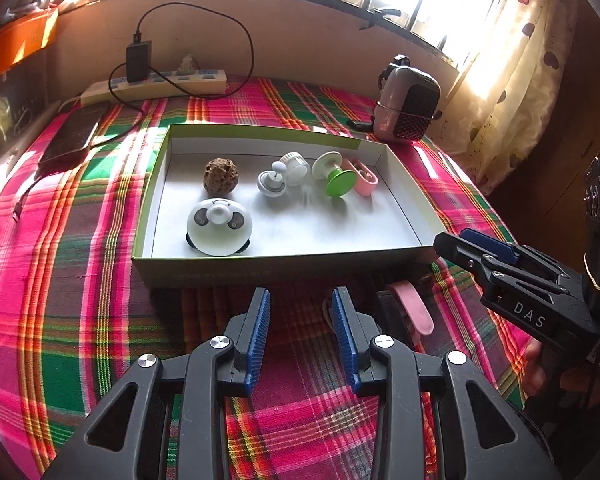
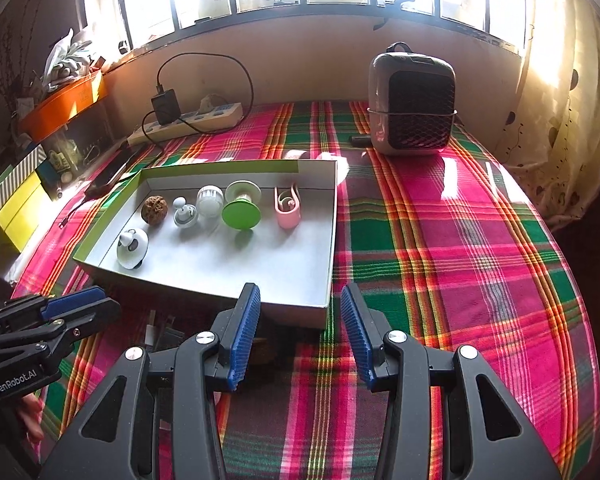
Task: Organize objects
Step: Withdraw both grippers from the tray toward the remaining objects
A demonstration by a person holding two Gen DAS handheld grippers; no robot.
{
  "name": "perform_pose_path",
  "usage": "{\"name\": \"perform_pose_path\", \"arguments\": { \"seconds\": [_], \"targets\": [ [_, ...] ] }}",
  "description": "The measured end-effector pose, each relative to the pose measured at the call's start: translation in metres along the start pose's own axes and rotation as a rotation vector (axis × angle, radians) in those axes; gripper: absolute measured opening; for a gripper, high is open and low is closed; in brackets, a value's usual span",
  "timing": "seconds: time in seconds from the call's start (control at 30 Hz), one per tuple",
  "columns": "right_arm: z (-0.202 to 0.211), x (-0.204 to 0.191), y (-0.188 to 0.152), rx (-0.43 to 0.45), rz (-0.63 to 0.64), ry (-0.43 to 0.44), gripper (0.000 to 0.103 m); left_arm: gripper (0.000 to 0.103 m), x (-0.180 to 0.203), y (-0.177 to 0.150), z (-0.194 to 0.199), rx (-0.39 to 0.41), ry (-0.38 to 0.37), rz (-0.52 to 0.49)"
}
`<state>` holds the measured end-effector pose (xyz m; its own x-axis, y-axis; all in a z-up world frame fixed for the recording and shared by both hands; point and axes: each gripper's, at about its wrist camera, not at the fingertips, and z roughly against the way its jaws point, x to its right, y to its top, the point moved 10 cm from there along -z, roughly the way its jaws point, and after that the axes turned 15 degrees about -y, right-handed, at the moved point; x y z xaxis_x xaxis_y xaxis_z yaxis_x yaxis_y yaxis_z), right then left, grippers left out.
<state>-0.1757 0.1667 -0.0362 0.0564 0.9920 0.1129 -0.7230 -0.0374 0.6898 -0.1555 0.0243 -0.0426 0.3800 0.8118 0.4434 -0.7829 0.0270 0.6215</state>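
An open cardboard box [image 1: 260, 272] [image 2: 236, 166] lies on the plaid cloth. In it are a brown walnut [image 1: 220, 176] [image 2: 155, 210], a white panda dome [image 1: 219, 226] [image 2: 132, 248], a small grey-white piece [image 1: 272, 182] [image 2: 185, 216], a ribbed white cap [image 1: 296, 166] [image 2: 210, 200], a green spool [image 1: 336, 178] [image 2: 240, 210] and a pink clip [image 1: 364, 178] [image 2: 287, 210]. My left gripper [image 1: 300, 300] [image 2: 104, 300] hovers open and empty before the box's front wall. My right gripper [image 2: 300, 300] [image 1: 456, 240] is open and empty near the box's front right corner.
A pink spoon-shaped piece [image 1: 414, 308] and a dark item lie on the cloth in front of the box. A small fan heater [image 2: 412, 108] stands at the back right. A power strip [image 2: 188, 120] with charger and a phone [image 1: 70, 136] sit at the back left.
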Motion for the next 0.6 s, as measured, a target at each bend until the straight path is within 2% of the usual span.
{"name": "perform_pose_path", "arguments": {
  "seconds": [0.33, 0.6],
  "targets": [
    [0.009, 0.005, -0.011, 0.001, -0.013, 0.006, 0.044, 0.03, 0.012, -0.011, -0.015, -0.055, -0.045, 0.002],
    [0.008, 0.009, -0.014, -0.002, -0.022, 0.013, 0.044, 0.03, 0.014, -0.016, -0.024, -0.085, -0.025, -0.003]
  ]
}}
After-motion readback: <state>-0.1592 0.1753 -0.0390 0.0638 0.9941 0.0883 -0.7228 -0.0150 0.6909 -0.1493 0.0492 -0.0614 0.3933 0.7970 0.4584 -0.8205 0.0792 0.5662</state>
